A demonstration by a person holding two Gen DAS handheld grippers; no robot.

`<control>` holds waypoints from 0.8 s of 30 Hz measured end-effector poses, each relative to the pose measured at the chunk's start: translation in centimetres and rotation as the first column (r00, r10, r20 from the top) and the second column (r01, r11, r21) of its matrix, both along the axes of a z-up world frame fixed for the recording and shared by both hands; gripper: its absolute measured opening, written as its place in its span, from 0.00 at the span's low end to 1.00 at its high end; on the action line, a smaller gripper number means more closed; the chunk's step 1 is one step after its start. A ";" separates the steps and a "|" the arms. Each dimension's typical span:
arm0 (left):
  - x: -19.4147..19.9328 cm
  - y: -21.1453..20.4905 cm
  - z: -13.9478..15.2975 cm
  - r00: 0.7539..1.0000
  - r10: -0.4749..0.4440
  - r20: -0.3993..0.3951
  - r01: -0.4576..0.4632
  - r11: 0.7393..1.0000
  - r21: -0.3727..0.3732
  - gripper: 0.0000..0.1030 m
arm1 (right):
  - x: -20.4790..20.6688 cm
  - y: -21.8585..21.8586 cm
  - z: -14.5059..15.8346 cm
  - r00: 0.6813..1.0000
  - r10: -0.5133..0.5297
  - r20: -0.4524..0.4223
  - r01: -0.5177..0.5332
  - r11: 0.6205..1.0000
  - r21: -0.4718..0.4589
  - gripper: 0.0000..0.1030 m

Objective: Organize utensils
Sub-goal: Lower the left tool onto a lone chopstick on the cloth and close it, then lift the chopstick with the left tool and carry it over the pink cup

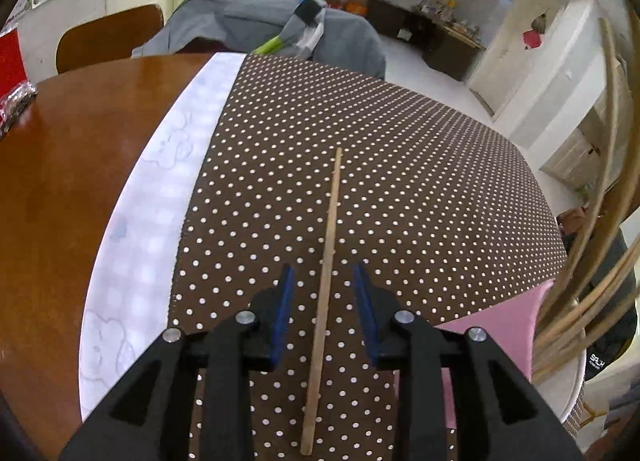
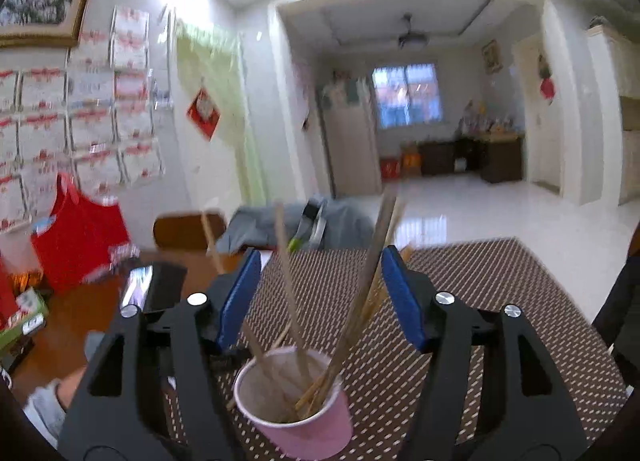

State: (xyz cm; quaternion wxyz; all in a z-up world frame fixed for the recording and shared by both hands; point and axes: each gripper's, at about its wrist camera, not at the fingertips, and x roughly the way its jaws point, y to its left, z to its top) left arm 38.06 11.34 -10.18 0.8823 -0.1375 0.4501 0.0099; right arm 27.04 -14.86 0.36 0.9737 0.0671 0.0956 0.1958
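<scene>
Straddling chopstick (image 1: pixel 326 293), left gripper (image 1: pixel 325 315) jaws apart, seemingly untouched.

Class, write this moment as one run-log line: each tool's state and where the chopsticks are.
left tool: open, straddling lone chopstick on dotted mat | right tool: open around pink cup holding chopsticks

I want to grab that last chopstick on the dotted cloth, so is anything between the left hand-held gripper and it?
Nothing visible blocks it. The chopstick lies alone on the dotted cloth, running lengthwise through the gap of the open left hand-held gripper. The pink cup stands off to the right, clear of it.
</scene>
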 end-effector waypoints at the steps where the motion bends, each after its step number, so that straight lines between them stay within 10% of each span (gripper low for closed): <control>1: -0.2 -0.1 0.3 1.000 -0.010 0.025 0.010 1.000 0.001 0.29 | -0.5 -1.1 0.5 1.000 -0.021 0.023 0.020 1.000 0.023 0.67; 7: 0.2 -0.8 0.1 0.999 -0.032 0.035 0.030 0.998 0.057 0.29 | -0.6 -7.6 1.4 0.981 -0.190 0.042 0.183 0.976 0.121 0.70; 19: 4.0 -1.1 -3.3 0.996 -0.025 -0.088 0.034 0.994 0.101 0.29 | 6.7 -9.8 -5.6 0.926 -0.155 -0.345 0.195 0.977 0.086 0.70; 24: 4.1 -1.1 -3.4 0.996 -0.037 -0.083 0.046 0.992 0.116 0.06 | 7.3 -9.1 -6.7 0.912 -0.122 -0.391 0.167 0.982 0.085 0.70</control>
